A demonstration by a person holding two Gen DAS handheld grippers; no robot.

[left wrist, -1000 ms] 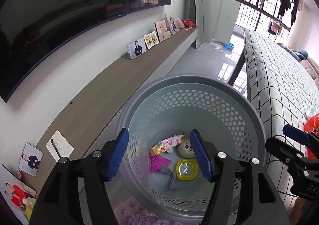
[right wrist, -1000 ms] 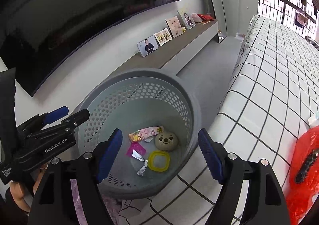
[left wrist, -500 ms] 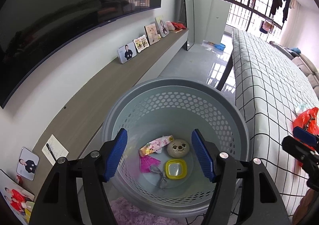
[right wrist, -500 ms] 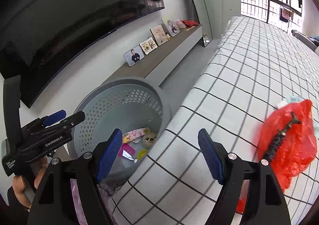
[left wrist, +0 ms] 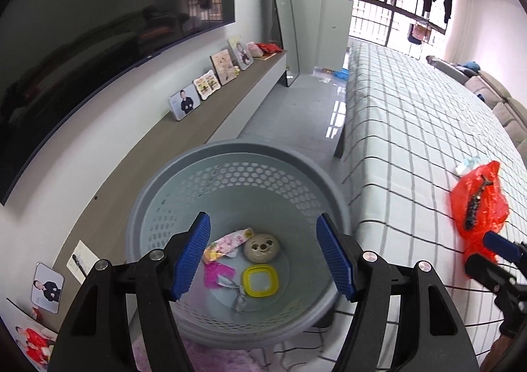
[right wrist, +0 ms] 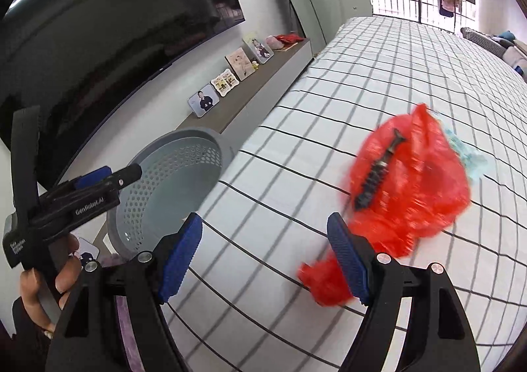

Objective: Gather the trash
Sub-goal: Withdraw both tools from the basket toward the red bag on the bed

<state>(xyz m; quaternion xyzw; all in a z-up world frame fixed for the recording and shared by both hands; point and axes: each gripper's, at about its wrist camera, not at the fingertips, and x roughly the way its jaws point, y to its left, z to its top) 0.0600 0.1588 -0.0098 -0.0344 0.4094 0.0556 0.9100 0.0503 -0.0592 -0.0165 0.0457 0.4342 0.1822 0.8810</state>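
Note:
A grey perforated basket (left wrist: 237,154) stands on the floor beside the bed; it also shows in the right wrist view (right wrist: 184,141). Inside lie a pink snack wrapper (left wrist: 227,242), a beige smiley ball (left wrist: 262,247), a yellow lid (left wrist: 260,280), a magenta wrapper (left wrist: 215,275) and a crumpled foil piece (left wrist: 238,294). My left gripper (left wrist: 263,255) hovers open and empty above the basket. A red plastic bag (right wrist: 411,187) with a black object (right wrist: 378,171) on it lies on the checked bed (right wrist: 329,102). My right gripper (right wrist: 265,261) is open over the bed, left of the bag.
A long grey shelf (left wrist: 197,121) with photo frames runs under a wall-mounted TV (left wrist: 82,36). A pale blue scrap (right wrist: 467,154) lies behind the red bag. A mirror (left wrist: 280,10) leans at the shelf's end. A purple rug (left wrist: 214,355) lies under the basket.
My right gripper has swung right from above the basket to over the bed, bringing the red bag close. My left gripper has pulled back and up slightly; the basket looks smaller.

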